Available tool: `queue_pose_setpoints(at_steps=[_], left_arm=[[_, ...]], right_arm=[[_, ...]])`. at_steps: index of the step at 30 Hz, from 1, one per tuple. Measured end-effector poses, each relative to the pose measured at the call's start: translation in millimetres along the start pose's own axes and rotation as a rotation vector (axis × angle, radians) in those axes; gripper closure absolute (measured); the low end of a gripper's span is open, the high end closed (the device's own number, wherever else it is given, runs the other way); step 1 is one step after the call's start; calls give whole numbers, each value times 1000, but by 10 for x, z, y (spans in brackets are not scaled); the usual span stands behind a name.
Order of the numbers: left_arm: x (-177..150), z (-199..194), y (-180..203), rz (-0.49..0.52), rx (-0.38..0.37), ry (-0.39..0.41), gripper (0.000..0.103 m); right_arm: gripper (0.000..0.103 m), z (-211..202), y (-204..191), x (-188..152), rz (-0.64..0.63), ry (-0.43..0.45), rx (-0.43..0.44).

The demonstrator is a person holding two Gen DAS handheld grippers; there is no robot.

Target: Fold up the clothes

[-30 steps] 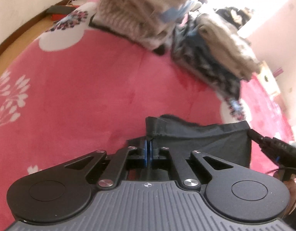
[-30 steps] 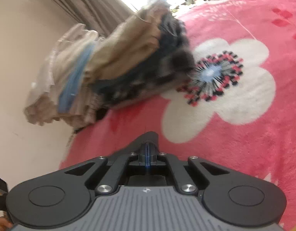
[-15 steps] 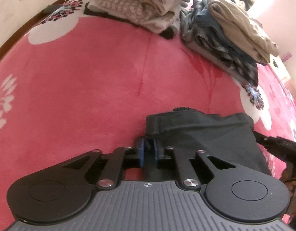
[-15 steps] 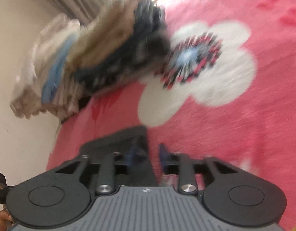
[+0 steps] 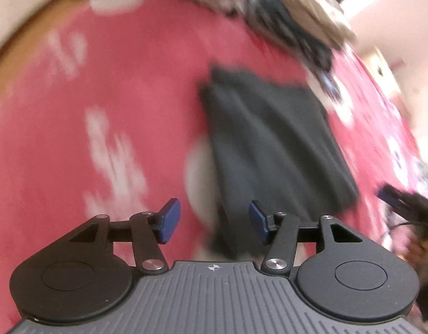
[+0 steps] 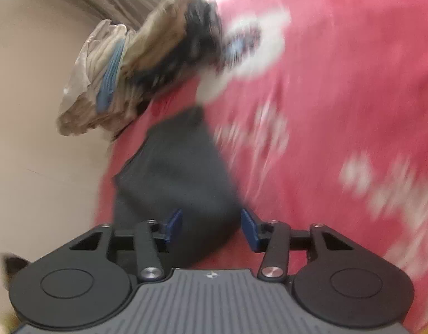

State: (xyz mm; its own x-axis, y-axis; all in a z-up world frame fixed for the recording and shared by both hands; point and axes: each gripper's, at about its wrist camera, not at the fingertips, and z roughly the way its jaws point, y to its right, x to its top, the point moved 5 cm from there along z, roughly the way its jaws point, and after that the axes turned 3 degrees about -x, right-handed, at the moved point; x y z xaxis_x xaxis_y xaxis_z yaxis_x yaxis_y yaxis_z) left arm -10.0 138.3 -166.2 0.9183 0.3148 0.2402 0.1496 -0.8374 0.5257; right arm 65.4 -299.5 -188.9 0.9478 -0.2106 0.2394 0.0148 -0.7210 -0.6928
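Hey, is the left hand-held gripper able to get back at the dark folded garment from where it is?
Probably yes. The left hand-held gripper, jaws opening and empty, faces the dark folded garment, which lies uncovered on the red blanket.

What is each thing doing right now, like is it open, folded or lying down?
left gripper: jaws opening, pads clear of the cloth.
right gripper: jaws opening, pressing on nothing.
dark garment: folded, lying flat on the blanket, let go.
pink blanket: spread out under everything.
pile of clothes: heaped beyond the garment, blurred.

left claw (image 5: 214, 224) opening, dark garment (image 5: 272, 144) released
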Motion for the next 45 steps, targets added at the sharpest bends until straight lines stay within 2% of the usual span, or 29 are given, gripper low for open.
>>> queue_pose_setpoints(at_steps=[3,5,7,10,12,20,23,24,27,28,29,31,33,35,37,39,40,41,43,45], left_arm=[[-437,168,183,1,-82,-103,45],[-642,363,310,19,-96,-151,44],[-746,555,403,38,-94,-161,44],[-725,769,489,88,-40,-91,44],[-676,844,480,73,-30,-59,44],[-459,801,355,-141,-63,96,43],[-374,843,343,-192,-70,130,44],[-365,860,364,-189,-67,139,45],[-340,885,404,-190,-53,162,59],[-334,874,403,-194,-48,168,67],[-325,851,398,-199,-44,169,79],[-256,745,443,-186,-31,160,89],[-171,595,503,-170,-20,146,94],[-72,367,558,-155,-32,122,96],[-7,224,557,-154,-33,71,96],[-15,180,463,-161,-15,12,96],[-33,198,413,-156,3,-16,96],[-71,273,360,-139,31,-43,96],[-173,471,255,-104,74,-96,95],[-284,687,151,-67,110,-149,90]], right_arm=[[46,224,96,-207,133,-44,88],[45,369,132,-299,189,-59,121],[45,492,150,-337,218,-57,137],[45,631,166,-310,260,-25,163],[45,695,177,-265,288,6,186],[45,841,215,-135,357,91,242],[48,866,222,-105,368,113,256],[54,872,222,-99,368,118,250],[81,891,185,-78,354,121,204],[86,863,128,-74,342,117,193],[87,822,58,-71,328,113,184],[89,709,-98,-78,301,105,180],[89,543,-281,-120,277,92,185],[89,442,-423,-194,253,61,151],[88,464,-484,-297,212,12,73],[84,645,-409,-419,167,-56,-52],[76,763,-340,-478,152,-96,-121],[74,847,-282,-517,136,-121,-175],[72,874,-227,-536,139,-130,-168],[60,737,-242,-524,142,-150,-170]])
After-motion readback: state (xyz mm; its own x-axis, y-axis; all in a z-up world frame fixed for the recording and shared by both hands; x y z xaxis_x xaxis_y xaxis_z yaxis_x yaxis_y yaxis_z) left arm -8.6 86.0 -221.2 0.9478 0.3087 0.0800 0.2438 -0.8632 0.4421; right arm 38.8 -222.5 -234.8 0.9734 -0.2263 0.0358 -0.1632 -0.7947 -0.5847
